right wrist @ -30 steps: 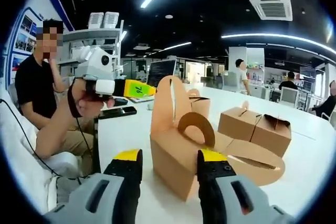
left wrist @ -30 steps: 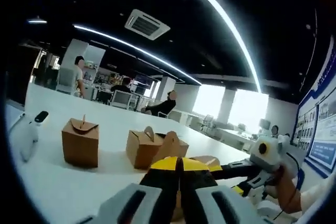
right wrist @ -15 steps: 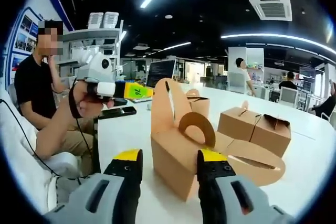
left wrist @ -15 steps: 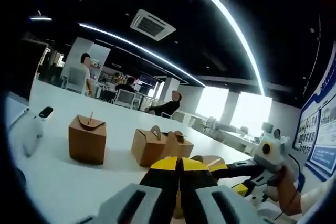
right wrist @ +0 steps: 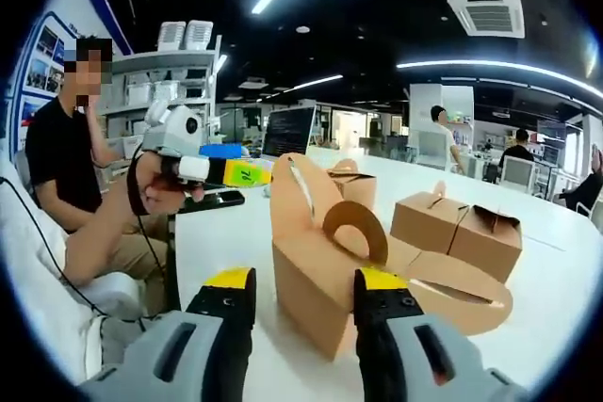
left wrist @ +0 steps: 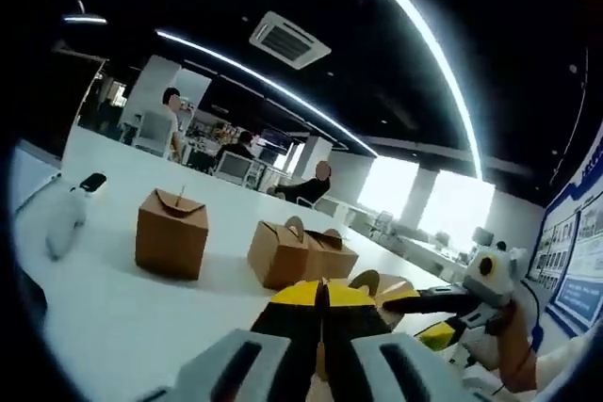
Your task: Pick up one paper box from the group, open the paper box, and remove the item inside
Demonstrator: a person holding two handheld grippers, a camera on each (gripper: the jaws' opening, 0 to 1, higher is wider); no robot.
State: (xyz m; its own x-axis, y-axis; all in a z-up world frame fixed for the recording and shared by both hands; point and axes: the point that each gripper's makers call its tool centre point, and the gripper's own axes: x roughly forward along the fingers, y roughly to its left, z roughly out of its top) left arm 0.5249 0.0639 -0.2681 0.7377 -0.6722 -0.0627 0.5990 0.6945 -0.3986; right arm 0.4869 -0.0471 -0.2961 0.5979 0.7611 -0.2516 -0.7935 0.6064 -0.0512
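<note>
Open box (right wrist: 316, 275) on table (right wrist: 565, 251) before right claw (right wrist: 301, 303), closed boxes (right wrist: 455, 223) behind.

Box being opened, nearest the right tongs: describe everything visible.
The open box is plain brown card, standing upright on the white table just ahead of the open right tongs. One tall top flap stands raised toward the left tongs; a curved handle tab arches beside it, another flap lies flat. Contents not visible.
</note>
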